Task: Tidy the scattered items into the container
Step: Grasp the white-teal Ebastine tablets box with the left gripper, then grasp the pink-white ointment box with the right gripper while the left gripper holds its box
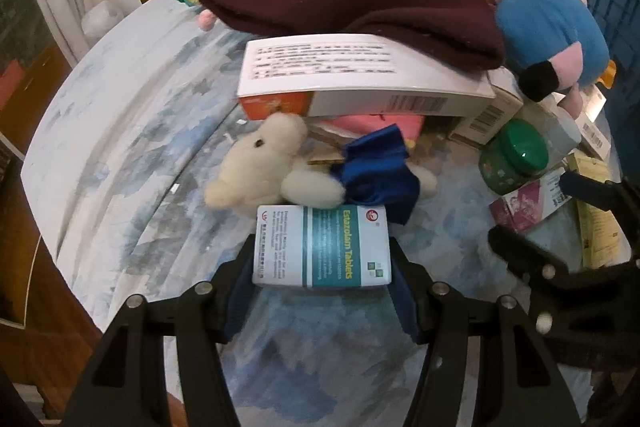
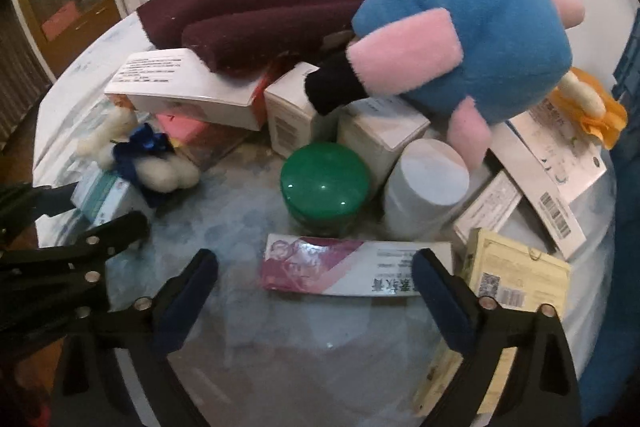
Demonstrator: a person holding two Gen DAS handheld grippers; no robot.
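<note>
Nearest the lens, the left gripper (image 1: 322, 259) was clamped on a tablet box (image 1: 322, 247), one blue pad flat against each short end. That endwise hold looked chosen to keep the box level so it would lift clear of the pale marbled worktop (image 1: 132, 163) without tipping. The box was white and teal with yellow lettering, its corners crisp and uncrushed.

Just behind it lay a small cream teddy bear (image 1: 260, 163) with a blue bow, on its side and touching the box's far edge. Beyond that a long white and orange carton (image 1: 360, 79) sat half under a dark maroon cloth (image 1: 344, 7), most likely dropped there in a heap rather than stacked.

Moving right, a green-lidded jar (image 2: 325, 179) stood upright beside a white bottle (image 2: 426, 183), both tucked in front of a blue and pink soft toy (image 2: 464, 23) that leaned over the cartons behind them.

Over on the right, the right gripper (image 2: 316, 283) stood wide apart with nothing pinched, straddling a pink and white carton (image 2: 352, 265) lying flat; the far pad overlapped its right end, though whether it touched was unclear. I'd judge it was lining up for a lengthwise grab. A yellow packet (image 2: 516, 275) lay just beside it. At the far right edge a blue crate (image 1: 612, 7), probably the container, waited well apart from the box.
</note>
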